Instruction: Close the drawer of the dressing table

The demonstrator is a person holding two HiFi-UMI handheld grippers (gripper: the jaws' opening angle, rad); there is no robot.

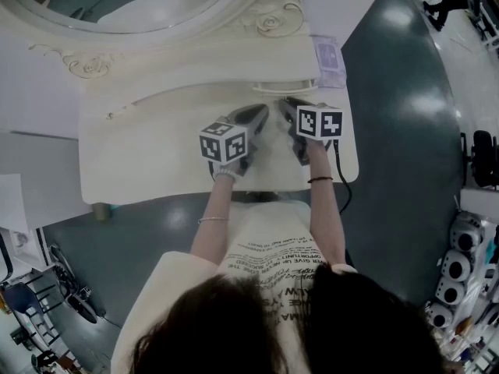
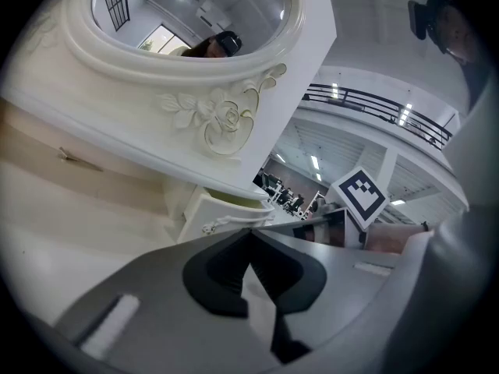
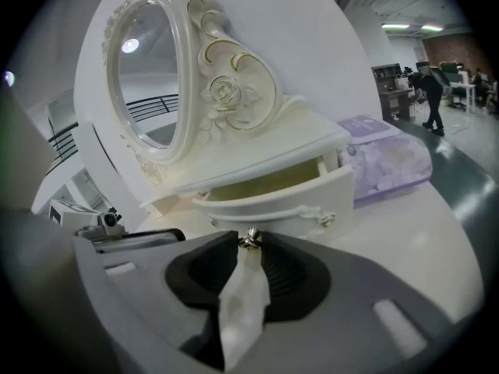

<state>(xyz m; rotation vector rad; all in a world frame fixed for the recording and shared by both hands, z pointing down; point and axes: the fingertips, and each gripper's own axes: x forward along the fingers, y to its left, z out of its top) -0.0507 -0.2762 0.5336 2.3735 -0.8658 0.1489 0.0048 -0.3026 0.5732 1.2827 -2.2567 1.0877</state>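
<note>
Fingertips [image 3: 216, 263] of your right gripper [image 3: 249, 246] are pinching narrowly on the open drawer's [image 3: 273, 197] small knob [image 3: 250, 238]; your left gripper [image 2: 251, 234] is hovering closed, short of it.

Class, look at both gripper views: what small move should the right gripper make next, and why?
Probably push the right gripper straight forward toward the table: the drawer stands pulled out, and its knob sits pinched at the jaw tips.

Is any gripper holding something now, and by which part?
The right gripper pinches the open drawer by its small metal knob, at the jaw tips. The left gripper holds nothing.
</note>
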